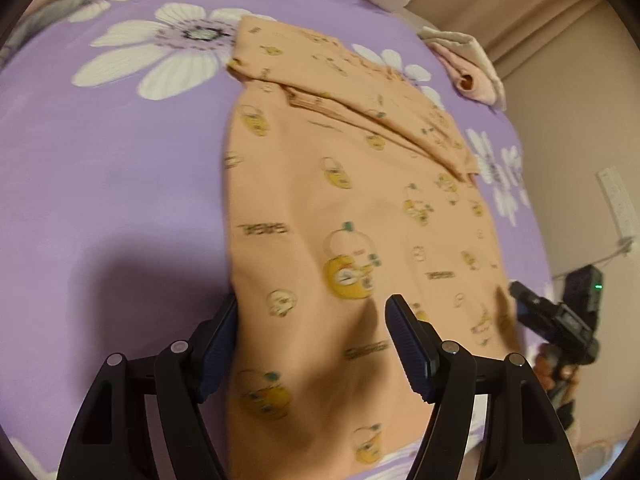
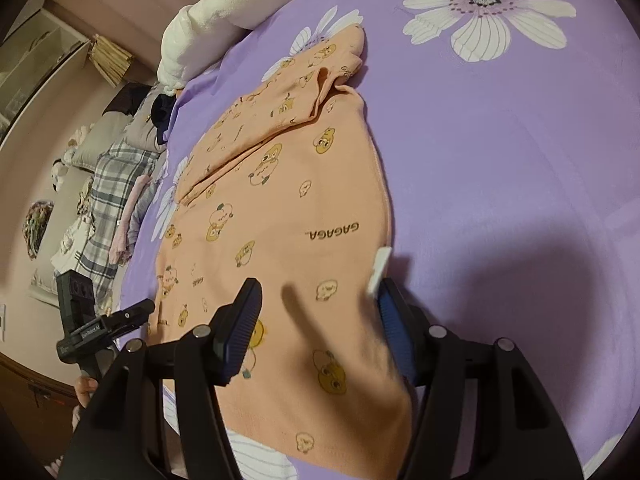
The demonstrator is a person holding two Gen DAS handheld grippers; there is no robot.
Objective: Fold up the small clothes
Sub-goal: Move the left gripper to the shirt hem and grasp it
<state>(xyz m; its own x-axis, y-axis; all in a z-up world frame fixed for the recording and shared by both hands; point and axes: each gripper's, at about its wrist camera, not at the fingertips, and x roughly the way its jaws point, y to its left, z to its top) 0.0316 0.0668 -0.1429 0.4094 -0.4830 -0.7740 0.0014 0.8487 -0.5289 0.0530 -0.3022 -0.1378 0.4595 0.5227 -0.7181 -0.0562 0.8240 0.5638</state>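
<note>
Left wrist view: lilac bedsheet with big white daisy print (image 1: pixel 100 184) fills the left half. Centre — small peach cotton garment with yellow cartoon print (image 1: pixel 320 208), spread flat, sleeves folded across its upper part. Left gripper (image 1: pixel 312 340) at the bottom, jaws apart, the garment's near hem lying between the ribbed pads, not pinched. Right gripper (image 1: pixel 560 320) at right edge.

Right wrist view: cluttered floor, plaid cloth (image 2: pixel 104 184) far left; garment mid-frame; right gripper at the bottom, jaws spread over the hem — white care label (image 2: pixel 380 270) beside the right pad.
</note>
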